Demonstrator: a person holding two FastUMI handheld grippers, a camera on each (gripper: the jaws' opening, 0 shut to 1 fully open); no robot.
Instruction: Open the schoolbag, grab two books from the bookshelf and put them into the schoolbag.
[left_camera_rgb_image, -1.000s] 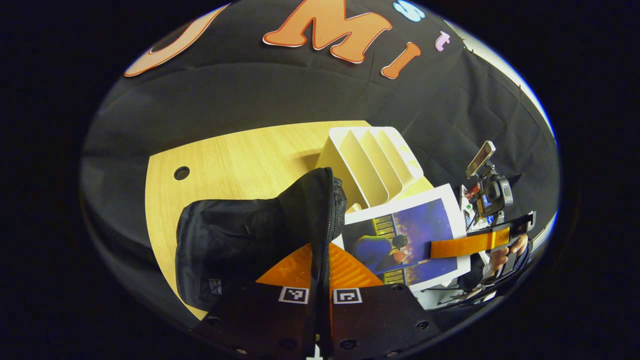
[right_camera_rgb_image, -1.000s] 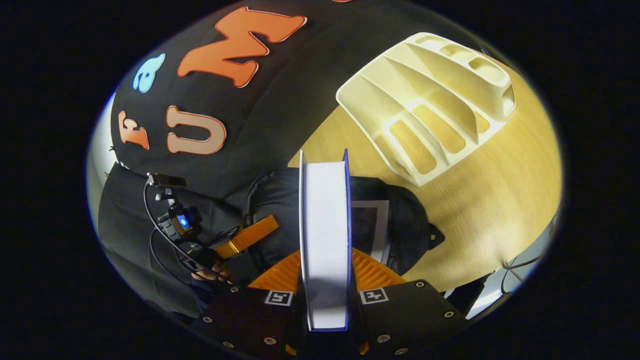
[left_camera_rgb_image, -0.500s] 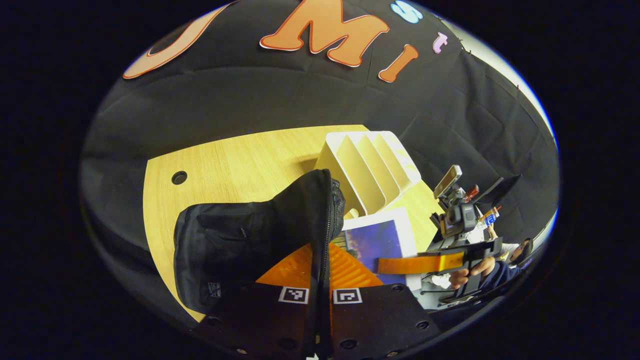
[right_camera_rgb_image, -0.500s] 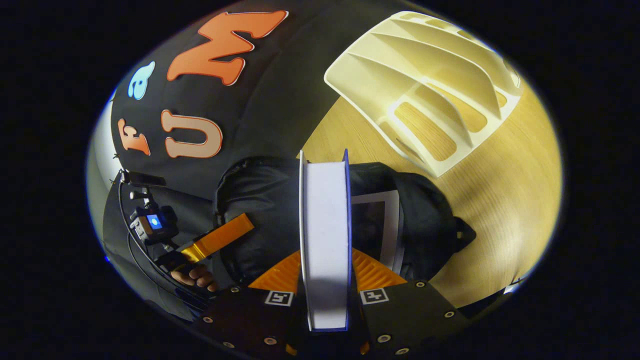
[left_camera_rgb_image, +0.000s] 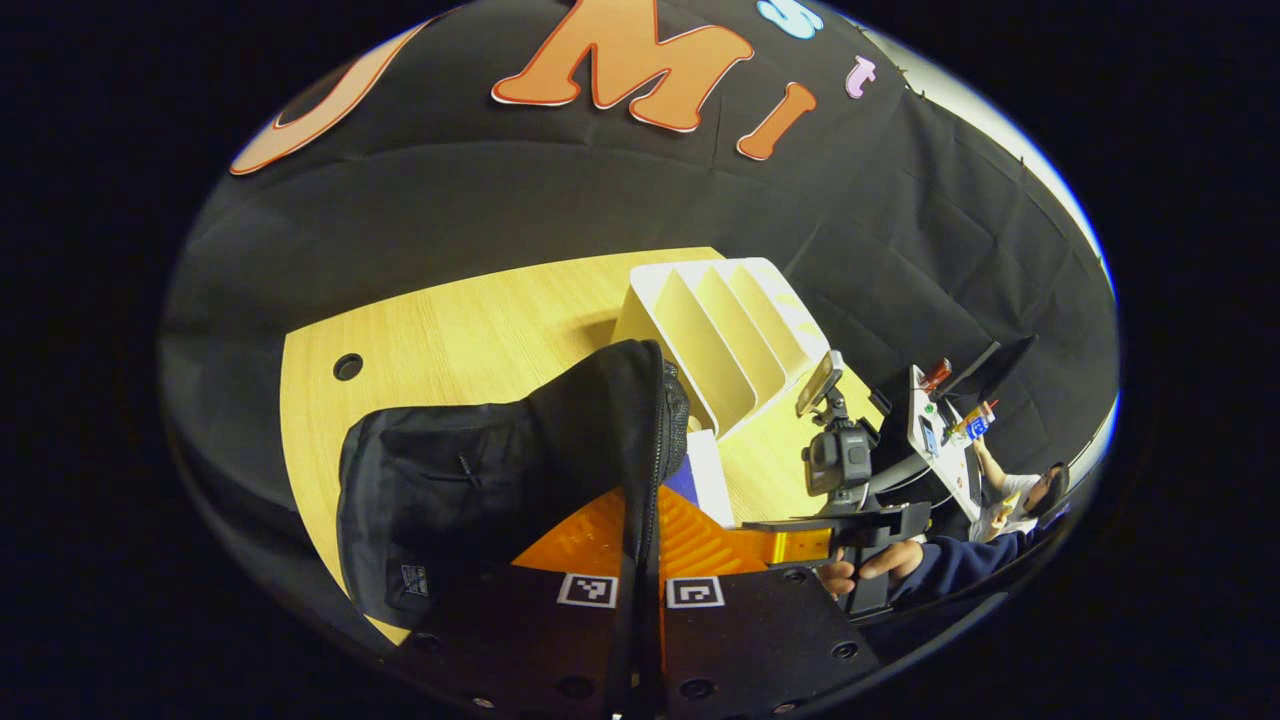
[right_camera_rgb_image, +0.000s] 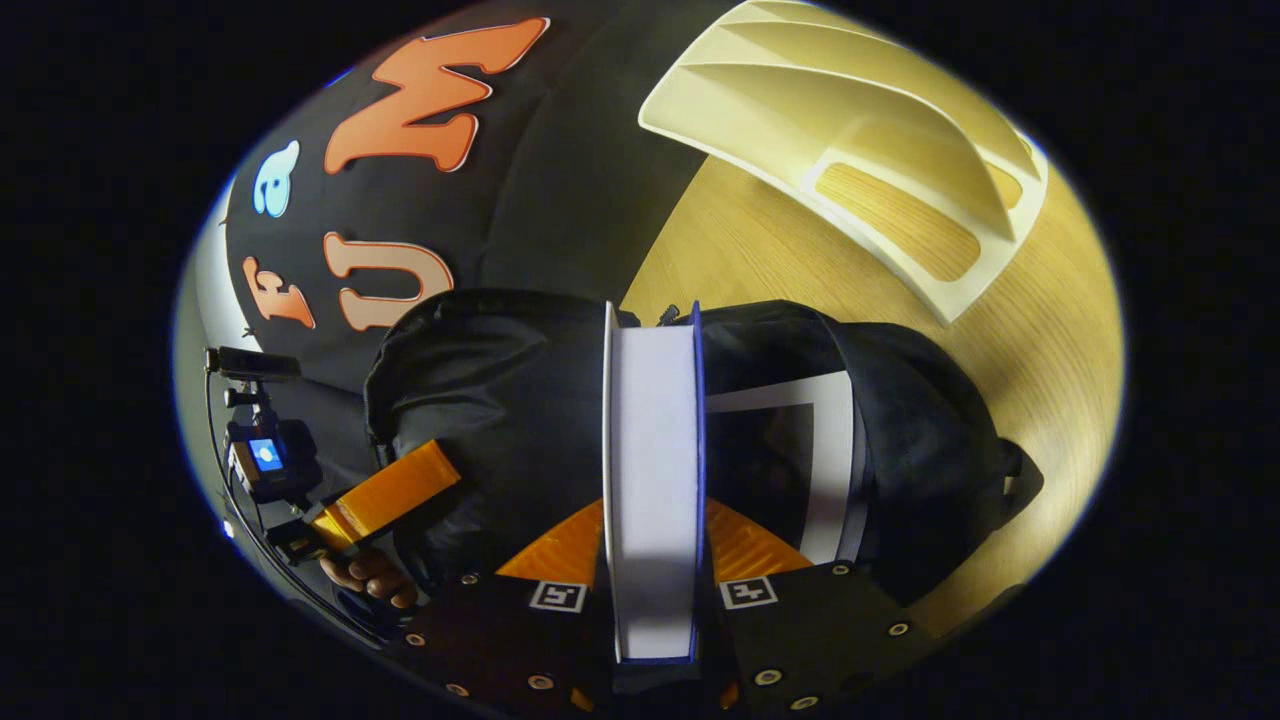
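The book (right_camera_rgb_image: 652, 480) stands on edge between the right gripper (right_camera_rgb_image: 650, 530)'s fingers, which are closed on both covers, its page edge facing the camera and its long axis running straight ahead into the open mouth of the black schoolbag (right_camera_rgb_image: 500, 400). A second book (right_camera_rgb_image: 820, 450) already lies inside the bag, mostly hidden by the fabric. In the left gripper view, the left gripper (left_camera_rgb_image: 640, 520) is pinched tight on the bag's zipped rim, holding it upright on the wooden table (left_camera_rgb_image: 470, 320). The white bookshelf (left_camera_rgb_image: 720, 330) stands just behind the bag. The hand (left_camera_rgb_image: 865, 570) holding the right gripper reaches in from the right, its sleeve cut off at the edge; only a sliver of the book shows beside the bag.
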